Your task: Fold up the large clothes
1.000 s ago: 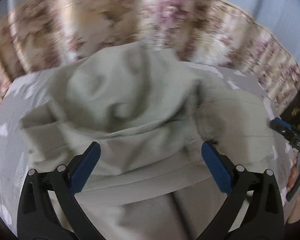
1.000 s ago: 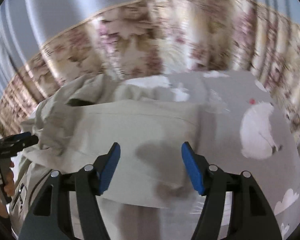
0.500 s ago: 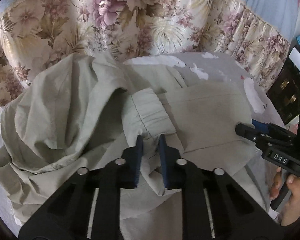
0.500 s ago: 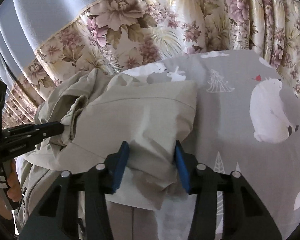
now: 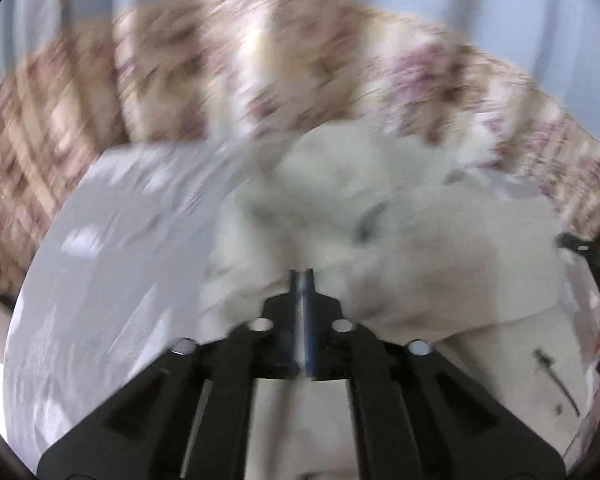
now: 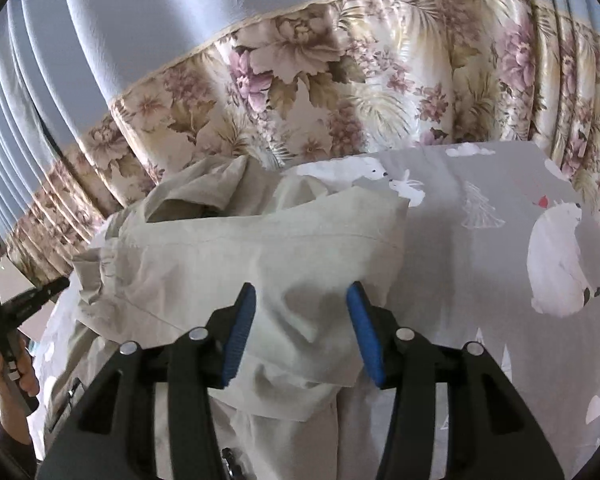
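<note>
Our left gripper (image 5: 303,276) pinches the beige jacket (image 6: 260,264); our right gripper (image 6: 302,300) stands spread over its folded edge, bare gray sheet (image 6: 480,272) alongside.

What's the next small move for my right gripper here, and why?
Probably lift the right gripper straight up off the jacket. Its jaws have just been opening and stand apart, with cloth between them but not pinched, and the folded part rests on the bed sheet; dragging sideways might undo it.
</note>
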Available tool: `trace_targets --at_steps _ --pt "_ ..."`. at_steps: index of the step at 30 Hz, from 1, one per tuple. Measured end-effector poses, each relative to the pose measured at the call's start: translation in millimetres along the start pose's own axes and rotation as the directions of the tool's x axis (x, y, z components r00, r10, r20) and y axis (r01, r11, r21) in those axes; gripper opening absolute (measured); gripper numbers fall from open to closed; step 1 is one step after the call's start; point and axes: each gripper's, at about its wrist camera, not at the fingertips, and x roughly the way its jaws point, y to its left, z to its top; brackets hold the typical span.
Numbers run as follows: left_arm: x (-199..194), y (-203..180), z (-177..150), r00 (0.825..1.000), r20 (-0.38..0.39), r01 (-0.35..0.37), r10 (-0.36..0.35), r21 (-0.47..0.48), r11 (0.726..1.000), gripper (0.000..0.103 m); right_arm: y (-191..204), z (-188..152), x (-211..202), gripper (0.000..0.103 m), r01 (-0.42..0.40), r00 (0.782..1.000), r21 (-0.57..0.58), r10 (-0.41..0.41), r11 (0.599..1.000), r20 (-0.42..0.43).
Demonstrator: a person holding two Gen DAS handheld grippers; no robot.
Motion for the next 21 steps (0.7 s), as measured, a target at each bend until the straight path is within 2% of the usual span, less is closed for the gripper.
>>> trace_targets --at_steps 2,3,6,11,14,16,17,18,19,20,21 --pt "1.1 27.1 -5.3 1.000 -0.021 -0.007 0.006 -0.084 0.996 0.069 -1.7 0.6 0.3 0.060 0.005 1.000 0.011 -0.005 1.000 0.004" --pt "-0.8 30.9 -4.8 1.000 -0.009 0.001 -0.002 -0.104 0.995 0.073 -4.0 1.0 1.4 0.060 0.010 1.000 0.019 -0.010 1.000 0.001" --pt "-1.9 14.5 3.1 0.999 0.006 0.043 -0.043 -0.083 0.996 0.079 -11.2 -0.2 3.0 0.060 0.022 1.000 0.042 -0.022 0.999 -0.006" --pt "12.9 -59.1 14.3 0.990 -0.002 0.138 -0.138 0.038 0.990 0.086 -21.8 -6.5 3.6 0.060 0.051 0.998 0.053 -0.050 0.997 -0.023" --pt "29.3 -94.8 14.0 0.990 -0.034 0.138 -0.135 0.105 0.985 0.086 -31.7 -10.1 8.1 0.060 0.059 0.998 0.067 -0.056 0.996 -0.039" --pt "45.6 -113.9 12.6 0.990 -0.072 0.134 -0.125 0.143 0.981 0.077 -36.4 -11.1 14.5 0.060 0.045 0.998 0.079 -0.040 0.996 -0.054" --pt "52.6 -120.2 12.7 0.989 -0.092 0.125 -0.112 0.151 0.981 0.057 -37.4 -11.6 20.2 0.057 0.027 0.998 0.081 -0.022 0.996 -0.065" --pt "57.7 -124.5 12.3 0.989 -0.104 0.116 -0.100 0.157 0.981 0.042 -36.8 -11.4 25.4 0.041 -0.001 0.998 0.079 0.006 0.997 -0.070" --pt "59.6 -126.5 13.5 0.987 -0.098 0.138 -0.124 0.156 0.978 0.038 -34.7 -10.8 28.6 0.030 -0.017 0.997 0.074 0.022 0.997 -0.068" --pt "58.8 -126.6 16.7 0.984 -0.096 0.164 -0.151 0.142 0.976 0.026 -29.6 -8.5 30.3 0.017 -0.014 0.998 0.051 0.017 0.999 -0.060" --pt "55.4 -126.0 17.9 0.982 -0.094 0.178 -0.166 0.139 0.974 0.023 -21.8 -5.4 27.4 0.012 -0.003 0.999 0.017 0.003 1.000 -0.042"
